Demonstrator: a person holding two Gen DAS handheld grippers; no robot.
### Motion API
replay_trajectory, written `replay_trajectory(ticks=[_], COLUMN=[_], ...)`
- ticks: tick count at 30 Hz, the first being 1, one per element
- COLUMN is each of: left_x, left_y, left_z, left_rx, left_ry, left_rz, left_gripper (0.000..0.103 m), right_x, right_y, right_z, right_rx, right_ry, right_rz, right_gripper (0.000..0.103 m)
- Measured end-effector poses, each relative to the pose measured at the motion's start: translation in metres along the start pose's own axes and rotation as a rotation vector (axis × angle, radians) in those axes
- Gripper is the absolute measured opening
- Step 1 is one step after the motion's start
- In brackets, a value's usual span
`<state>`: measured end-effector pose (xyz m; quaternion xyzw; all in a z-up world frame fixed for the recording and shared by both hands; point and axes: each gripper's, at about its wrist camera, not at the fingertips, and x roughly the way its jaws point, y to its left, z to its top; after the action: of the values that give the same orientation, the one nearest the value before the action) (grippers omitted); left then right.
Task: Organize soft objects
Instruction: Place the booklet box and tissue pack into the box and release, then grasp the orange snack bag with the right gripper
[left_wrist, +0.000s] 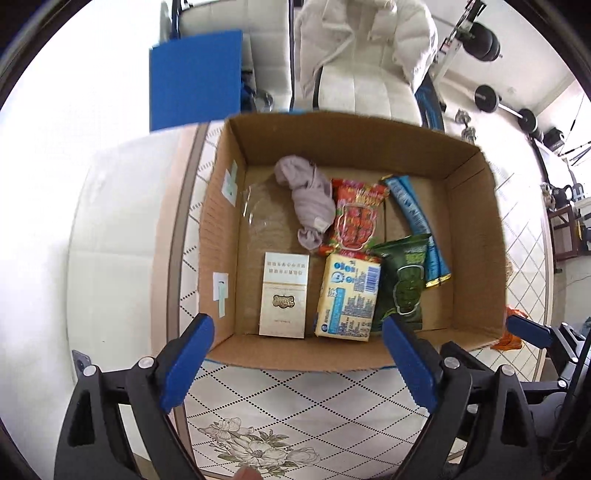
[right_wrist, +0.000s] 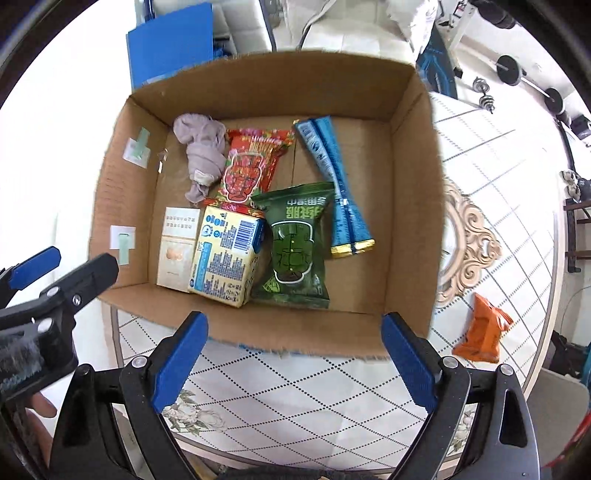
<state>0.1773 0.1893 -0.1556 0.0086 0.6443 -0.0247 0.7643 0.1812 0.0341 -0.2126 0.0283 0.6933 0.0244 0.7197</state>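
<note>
Left gripper (left_wrist: 297, 360): held over the near rim of the box; blue fingers (left_wrist: 190, 363) spread wide, nothing between them; seen also at the left edge of the right wrist view (right_wrist: 62, 271).
Right gripper (right_wrist: 293, 356): held over the near rim as well; fingers (right_wrist: 408, 363) wide apart, empty; one blue tip seen at the right edge of the left wrist view (left_wrist: 528, 330).
Box (left_wrist: 354, 134): open cardboard, on the table; two pale stickers on the inner left wall.
Cloth (left_wrist: 310, 199): lilac, bunched, far left part of the box floor; touching the red pack.
Red pack (left_wrist: 356, 218): flat beside the cloth, near end resting by the yellow pack.
Blue sachets (left_wrist: 415, 218): two long ones side by side, slanting along the right part of the floor; near ends beside the green bag.
Green bag (left_wrist: 404, 284): flat, between the yellow pack and the sachets, partly over the sachets.
Yellow pack (left_wrist: 349, 295): barcode up, near the front wall, edge over the green bag.
White carton (left_wrist: 284, 295): flat, left of the yellow pack, near the front wall.
Orange bag (right_wrist: 484, 328): outside the box, on the table to its right, apart from it.
Table (right_wrist: 314, 402): diamond-patterned top with flower print.
Chair (left_wrist: 365, 85): white, beyond the box, pale coat draped on it.
</note>
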Motion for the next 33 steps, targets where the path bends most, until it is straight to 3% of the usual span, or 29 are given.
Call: replay_trajectory(ticks=[10,18,23,29,33], left_x=[-0.056,-0.073,-0.069,-0.044,-0.018], left_y=[-0.013,-0.021,-0.038,-0.07,-0.097], left_z=[-0.033,-0.041,-0.04,-0.033,-0.03], left_rx=[-0.003,-0.021,-0.018,0.002,0.038], left_ry=[-0.119,-0.16,-0.189,-0.206,-0.175], left_rz=[-0.004,-0.033,-0.012,0.024,0.032], left_gripper=[0.094,0.094,0.094,0.094,0.094], right_x=[-0.065,-0.09,-0.077,-0.021,0.02], right_y=[-0.018,-0.04,-0.111,-0.218,-0.261], right_z=[-0.038,-0.058,-0.067,-0.078,-0.083], right_rx=[0.012,0.044,0.179,0.381,0.453], right_ry=[-0.144,-0.174,-0.139,-0.015,0.062], right_rz=[0.003,0.068,0.01,-0.09,-0.079], right_gripper=[0.097,0.097,0.097,0.097,0.097])
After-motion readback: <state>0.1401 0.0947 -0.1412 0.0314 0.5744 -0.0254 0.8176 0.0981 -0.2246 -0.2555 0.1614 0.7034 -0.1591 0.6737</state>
